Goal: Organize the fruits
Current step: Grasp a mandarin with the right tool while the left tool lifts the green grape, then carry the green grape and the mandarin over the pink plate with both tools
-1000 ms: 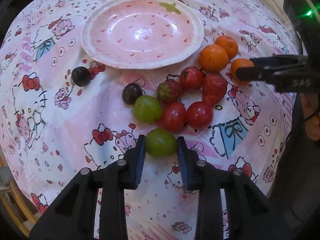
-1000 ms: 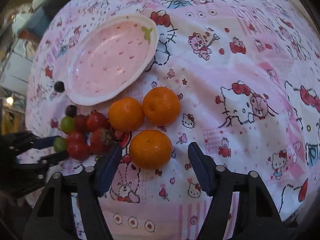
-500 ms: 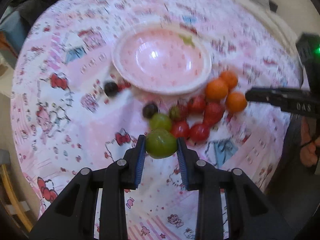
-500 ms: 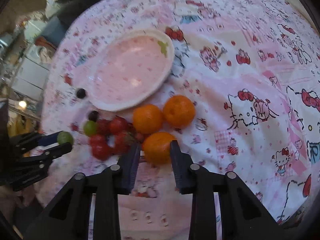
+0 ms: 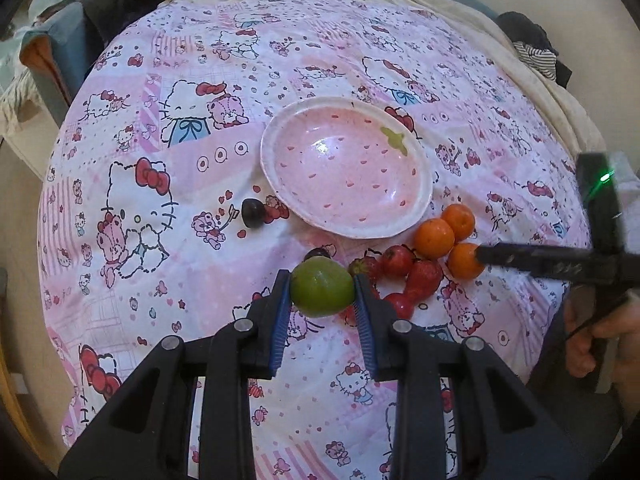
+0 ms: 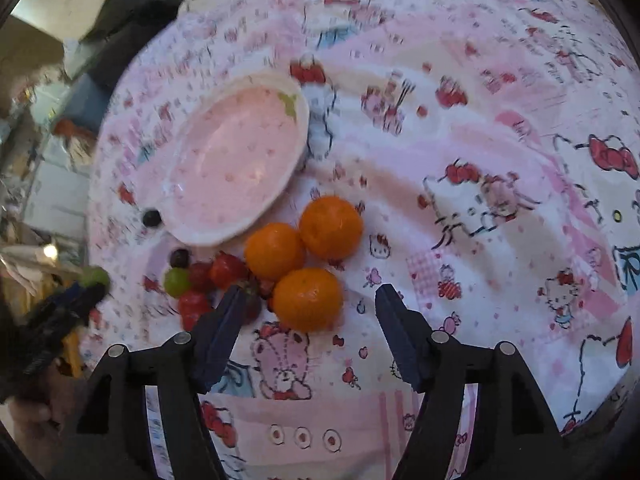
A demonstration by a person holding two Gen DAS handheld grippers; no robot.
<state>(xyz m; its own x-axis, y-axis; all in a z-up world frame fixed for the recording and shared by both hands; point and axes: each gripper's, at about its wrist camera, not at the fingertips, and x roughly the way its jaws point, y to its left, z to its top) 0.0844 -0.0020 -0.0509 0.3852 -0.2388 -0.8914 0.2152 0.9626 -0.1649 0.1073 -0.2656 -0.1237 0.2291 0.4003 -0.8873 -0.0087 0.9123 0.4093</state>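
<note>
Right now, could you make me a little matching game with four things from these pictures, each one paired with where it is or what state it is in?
Things:
1. green grape
2. pink plate
3. nearest orange
4. lone dark grape

States or places:
A. empty, nothing on it
B. lying on the cloth by the plate's rim, apart from the fruit pile
C. pinched between the left gripper's fingers
D. on the cloth between the open fingers of the right gripper, not squeezed

Pairs: 1-C, 2-A, 3-D, 4-B
</note>
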